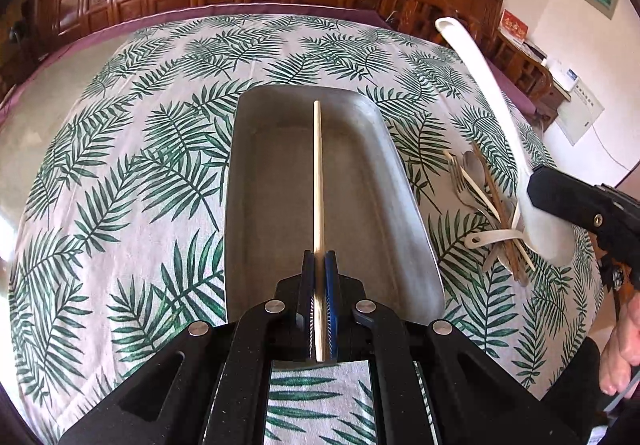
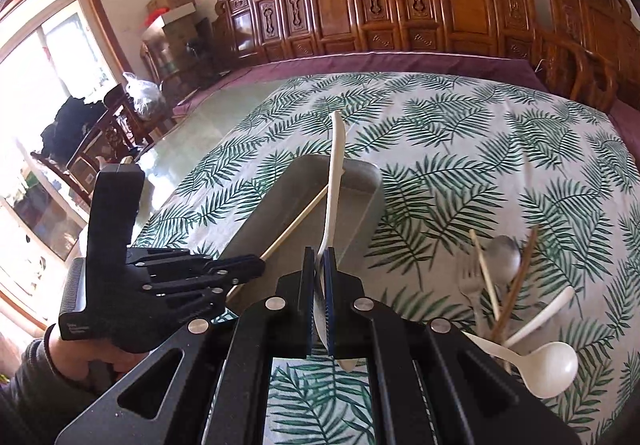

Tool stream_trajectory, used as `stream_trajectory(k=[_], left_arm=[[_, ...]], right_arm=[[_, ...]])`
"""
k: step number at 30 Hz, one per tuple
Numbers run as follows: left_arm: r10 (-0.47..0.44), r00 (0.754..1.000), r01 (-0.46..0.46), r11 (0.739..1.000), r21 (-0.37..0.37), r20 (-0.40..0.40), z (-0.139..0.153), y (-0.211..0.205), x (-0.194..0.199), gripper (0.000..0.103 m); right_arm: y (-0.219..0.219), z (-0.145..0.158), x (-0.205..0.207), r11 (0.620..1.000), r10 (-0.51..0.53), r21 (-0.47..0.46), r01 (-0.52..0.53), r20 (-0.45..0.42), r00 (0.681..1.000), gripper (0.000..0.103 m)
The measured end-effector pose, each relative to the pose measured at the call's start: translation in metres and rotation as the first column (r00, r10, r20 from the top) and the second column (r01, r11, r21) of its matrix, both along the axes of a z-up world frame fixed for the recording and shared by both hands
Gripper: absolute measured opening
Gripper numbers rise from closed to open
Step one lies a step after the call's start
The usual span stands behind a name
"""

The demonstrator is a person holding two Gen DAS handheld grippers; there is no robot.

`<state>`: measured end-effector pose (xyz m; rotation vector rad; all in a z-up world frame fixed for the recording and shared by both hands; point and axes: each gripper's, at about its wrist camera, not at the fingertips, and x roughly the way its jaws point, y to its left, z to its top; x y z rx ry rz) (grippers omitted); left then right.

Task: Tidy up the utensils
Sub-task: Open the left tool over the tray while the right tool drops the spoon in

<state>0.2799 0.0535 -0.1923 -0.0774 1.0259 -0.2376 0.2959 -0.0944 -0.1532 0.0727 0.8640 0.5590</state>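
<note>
Bamboo chopstick, light, stiff, pinched near its butt by left gripper, long axis straight ahead over grey tray. White plastic ladle, light and slippery, clamped at its bowl by right gripper, handle pointing away above the tray.

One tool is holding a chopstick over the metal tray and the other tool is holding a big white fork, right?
Not quite. The left tool does hold a chopstick over the metal tray, but the right tool holds a big white spoon, not a fork. The left wrist view shows its wide rounded bowl clearly. The fork is metal and lies on the table.
</note>
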Motion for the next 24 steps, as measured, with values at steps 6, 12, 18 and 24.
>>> stream_trajectory(k=[6, 12, 18, 24], left_arm=[[0.005, 1.0, -0.005, 1.0, 0.006, 0.017, 0.005, 0.003, 0.005, 0.006], [0.038, 0.997, -0.038, 0.999, 0.008, 0.071, 0.022, 0.019, 0.003, 0.017], [0.086, 0.989, -0.088, 0.996, 0.015, 0.12, 0.035, 0.04, 0.0, 0.028], [0.121, 0.984, -0.123, 0.992, 0.005, 0.132, 0.039, 0.056, 0.002, 0.03]], right_arm=[[0.011, -0.008, 0.01, 1.0, 0.009, 0.013, -0.009, -0.019, 1.0, 0.006], [0.025, -0.016, 0.017, 0.999, 0.019, 0.048, -0.017, -0.048, 0.999, 0.006], [0.041, -0.026, 0.024, 0.997, 0.03, 0.077, -0.023, -0.08, 0.996, 0.006], [0.051, -0.043, 0.033, 0.993, 0.03, 0.114, -0.014, -0.132, 0.991, 0.006]])
